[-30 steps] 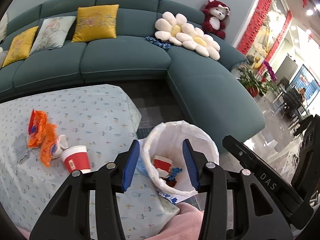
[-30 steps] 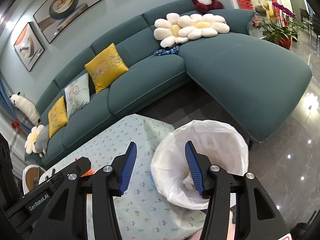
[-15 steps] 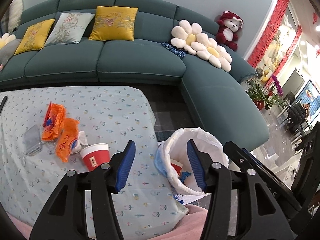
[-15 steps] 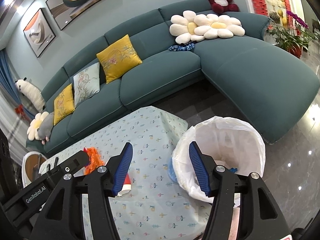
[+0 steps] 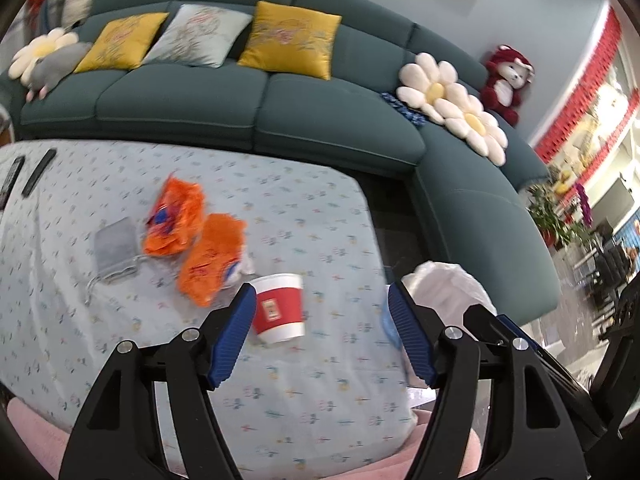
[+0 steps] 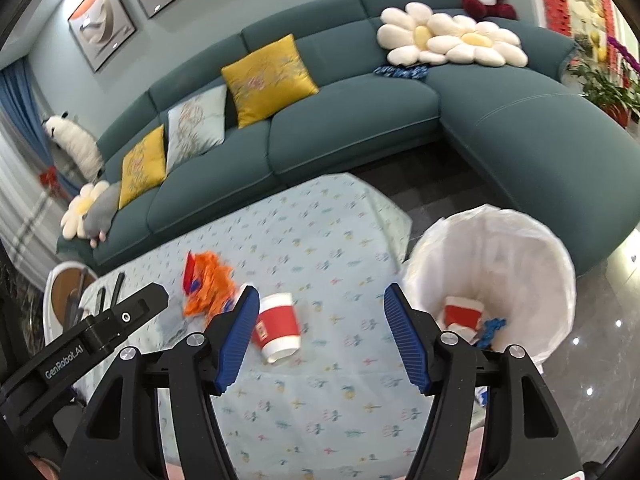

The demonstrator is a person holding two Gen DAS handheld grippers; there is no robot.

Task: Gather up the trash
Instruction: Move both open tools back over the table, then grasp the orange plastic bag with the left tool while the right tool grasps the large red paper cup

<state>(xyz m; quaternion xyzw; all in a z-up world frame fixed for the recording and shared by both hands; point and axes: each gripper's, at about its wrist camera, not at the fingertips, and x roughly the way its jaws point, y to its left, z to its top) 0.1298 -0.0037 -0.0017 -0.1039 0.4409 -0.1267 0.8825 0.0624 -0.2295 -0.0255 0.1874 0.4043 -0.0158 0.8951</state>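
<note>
A red and white paper cup (image 5: 280, 309) (image 6: 278, 326) stands on the light blue patterned tablecloth (image 5: 304, 220) (image 6: 320, 240). Two orange crumpled wrappers (image 5: 174, 214) (image 6: 208, 284) lie just left of the cup. Off the table's right end stands a bin with a white liner (image 6: 516, 256) (image 5: 448, 288), holding another red cup (image 6: 462, 312) and blue scraps. My left gripper (image 5: 322, 334) hovers over the table just right of the cup, its jaws opening and holding nothing. My right gripper (image 6: 318, 334) hangs between cup and bin, its jaws also opening, nothing between them.
A grey pouch (image 5: 114, 248) and two dark remotes (image 5: 38, 172) lie on the table's left part. A teal corner sofa (image 5: 320, 120) with cushions, flower pillows and a red plush bear wraps behind. A white side stand (image 6: 66, 292) is at far left.
Both grippers swung left from over the bin to over the table, and their jaws widened. The cup and wrappers now sit nearer the middle of both views.
</note>
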